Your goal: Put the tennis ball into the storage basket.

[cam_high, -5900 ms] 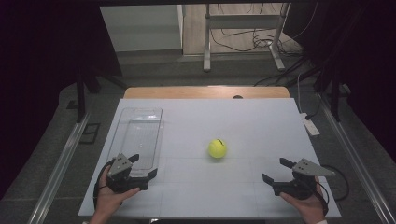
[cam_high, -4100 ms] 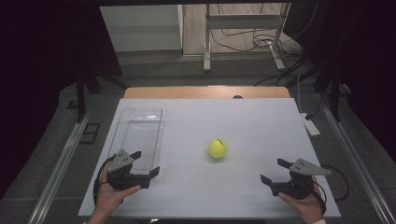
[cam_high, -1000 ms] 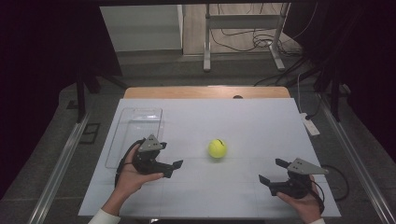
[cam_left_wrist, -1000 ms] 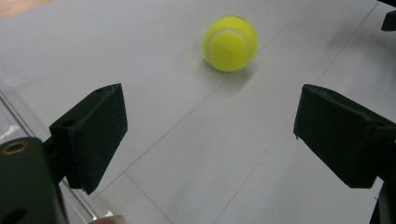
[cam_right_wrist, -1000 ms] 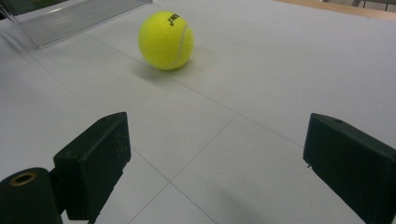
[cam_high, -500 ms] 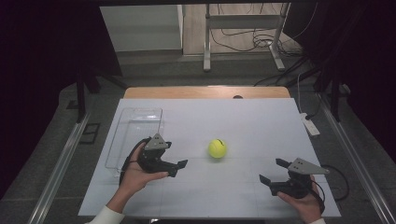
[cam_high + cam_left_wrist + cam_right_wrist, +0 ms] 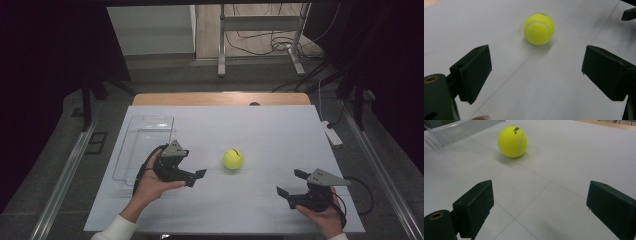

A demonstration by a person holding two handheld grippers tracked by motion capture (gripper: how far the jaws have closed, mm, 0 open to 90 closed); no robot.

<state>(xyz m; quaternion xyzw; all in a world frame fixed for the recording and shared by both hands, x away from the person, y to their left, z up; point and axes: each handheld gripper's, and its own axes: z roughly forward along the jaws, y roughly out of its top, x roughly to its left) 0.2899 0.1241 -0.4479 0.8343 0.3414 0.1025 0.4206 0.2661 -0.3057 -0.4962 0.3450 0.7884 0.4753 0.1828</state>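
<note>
A yellow tennis ball (image 7: 232,159) rests on the white table top (image 7: 260,130), near its middle. My left gripper (image 7: 194,164) is just left of the ball, a short gap away, with its jaws open and pointing at it. In the left gripper view the ball (image 7: 539,28) lies ahead of the open left gripper (image 7: 537,66), nothing between the jaws. My right gripper (image 7: 291,182) sits near the front right of the table, open and empty, well apart from the ball. From the right gripper view the ball (image 7: 512,141) is farther ahead, beyond the open right gripper (image 7: 539,205).
A clear plastic container (image 7: 145,145) lies at the left of the table, just behind my left hand; its edge (image 7: 461,130) shows beyond the ball. A white power strip (image 7: 331,133) lies off the table's right edge. A jaw of the other gripper (image 7: 629,13) shows far right.
My left gripper has travelled from the front left corner rightward and away from me, up close to the ball. The right gripper and the ball have stayed put.
</note>
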